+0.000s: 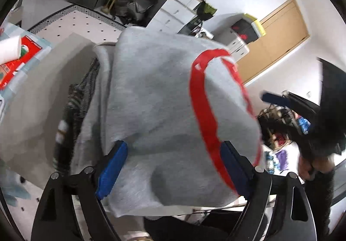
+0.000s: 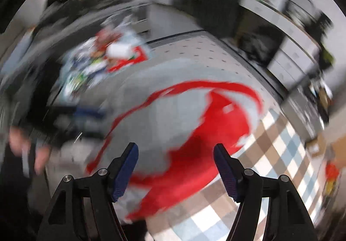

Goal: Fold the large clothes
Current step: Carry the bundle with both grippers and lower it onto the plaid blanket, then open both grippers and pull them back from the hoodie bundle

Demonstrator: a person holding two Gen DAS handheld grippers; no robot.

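Garment: grey sweatshirt [image 1: 155, 98] with red trim [image 1: 203, 111], bunched between the left gripper's [image 1: 173, 167] fingers
Left gripper: blue pads [image 1: 112, 171] spread wide; whether they press the cloth cannot be told
Right gripper [image 2: 176, 172]: fingers apart, empty, above the blurred sweatshirt
Surroundings: checked cloth [image 2: 276, 154] beside it; white drawers [image 1: 173, 2] beyond

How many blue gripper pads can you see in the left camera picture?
3. Two belong to the left gripper: one pad left of the grey garment, one right. A third, blurred, shows farther right. More may be hidden.
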